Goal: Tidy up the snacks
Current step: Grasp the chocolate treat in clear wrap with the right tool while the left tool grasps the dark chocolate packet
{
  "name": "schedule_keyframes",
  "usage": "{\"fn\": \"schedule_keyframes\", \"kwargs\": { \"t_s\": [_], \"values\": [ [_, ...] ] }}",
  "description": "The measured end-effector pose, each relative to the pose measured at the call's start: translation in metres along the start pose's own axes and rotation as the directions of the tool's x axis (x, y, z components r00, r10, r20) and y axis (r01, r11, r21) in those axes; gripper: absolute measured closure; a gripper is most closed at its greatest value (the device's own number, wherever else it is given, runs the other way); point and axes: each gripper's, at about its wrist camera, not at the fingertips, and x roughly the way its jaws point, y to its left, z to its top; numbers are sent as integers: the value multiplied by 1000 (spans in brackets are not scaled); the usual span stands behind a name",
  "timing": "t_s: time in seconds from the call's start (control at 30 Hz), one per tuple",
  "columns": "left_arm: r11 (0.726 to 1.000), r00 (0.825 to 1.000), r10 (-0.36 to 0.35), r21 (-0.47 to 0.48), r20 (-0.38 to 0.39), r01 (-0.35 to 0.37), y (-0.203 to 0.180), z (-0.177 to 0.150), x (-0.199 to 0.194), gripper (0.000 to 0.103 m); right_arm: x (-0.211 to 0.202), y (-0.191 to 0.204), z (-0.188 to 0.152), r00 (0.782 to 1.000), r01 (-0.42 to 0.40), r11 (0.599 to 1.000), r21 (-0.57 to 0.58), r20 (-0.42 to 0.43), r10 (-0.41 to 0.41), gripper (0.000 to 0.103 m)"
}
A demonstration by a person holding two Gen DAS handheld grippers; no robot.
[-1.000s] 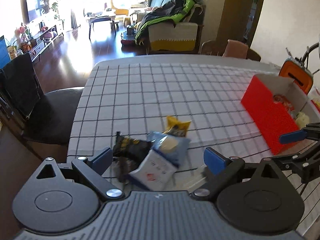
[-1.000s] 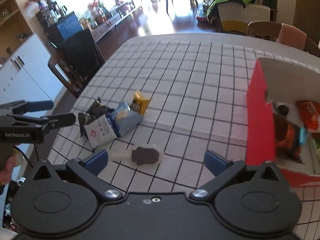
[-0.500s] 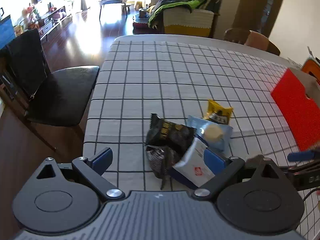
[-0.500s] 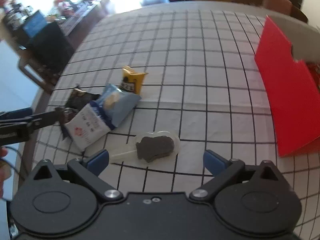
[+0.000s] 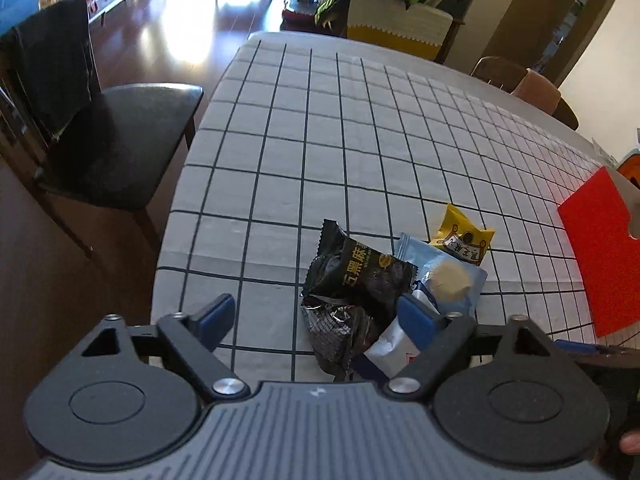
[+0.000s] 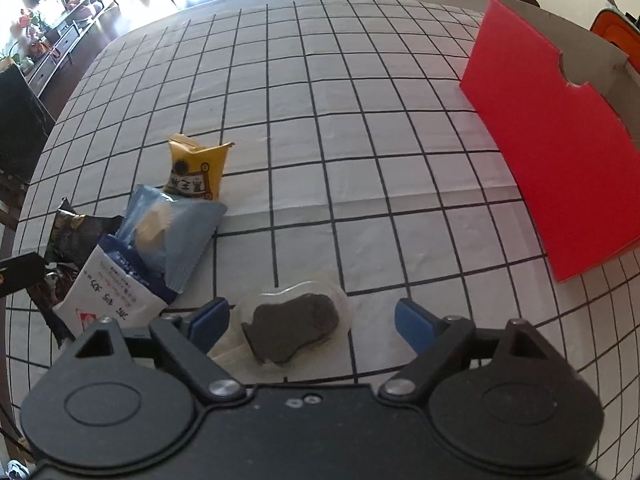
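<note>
On the checked tablecloth (image 5: 320, 152) lies a pile of snacks: a black packet (image 5: 352, 280), a light blue packet (image 5: 444, 276), a yellow packet (image 5: 464, 236) and a white packet (image 5: 388, 348). My left gripper (image 5: 316, 316) hangs over the black packet, jaws closing, with the packet between them near the right finger and neither pad pressing. In the right wrist view a clear packet with a dark snack (image 6: 292, 328) lies between the closing jaws of my right gripper (image 6: 314, 320), nearer the left finger and not gripped. A red box (image 6: 552, 152) stands to the right.
A black chair (image 5: 112, 140) stands past the table's left edge. An orange object (image 6: 612, 32) sits behind the red box. More chairs (image 5: 532, 88) line the far side. The cloth's middle (image 6: 340, 100) is bare.
Both grippers have dropped lower and closer to the snacks. Their jaws have narrowed. The black packet now lies between the left jaws and the clear packet between the right ones.
</note>
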Motion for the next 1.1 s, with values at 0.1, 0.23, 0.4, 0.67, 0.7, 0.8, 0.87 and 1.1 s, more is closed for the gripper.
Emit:
{"fn": "schedule_keyframes", "kwargs": {
  "t_s": [0.1,0.23,0.4,0.67,0.7,0.8,0.87,1.1],
  "values": [
    [1000,999,-6,-26,-41,5,2,1,10,35,2,2,0,1000,12,1000,-13,0,-12,18],
    [998,997,-22,-64,-69,18,7,1,18,36,3,4,1,1000,8,1000,-18,2,-8,18],
    [997,996,-22,-72,-82,16,7,0,22,38,1,4,-3,1000,-8,996,-88,11,9,19],
    [998,995,-28,-54,-93,23,3,-3,21,57,-7,-8,-23,997,-53,964,-260,39,65,20],
    [998,995,-33,-53,-94,28,2,-4,20,63,-10,-8,-25,996,-55,955,-291,45,71,21],
    [998,995,-35,-46,-90,30,0,-5,19,66,-16,-11,-32,995,-58,931,-361,58,85,29],
    [999,996,-33,-44,-87,29,-1,-6,18,67,-19,-15,-33,992,-92,924,-371,43,116,44],
    [998,996,-27,-62,-88,22,3,-9,15,69,-27,-34,-37,987,-141,941,-309,28,157,63]
  ]
}}
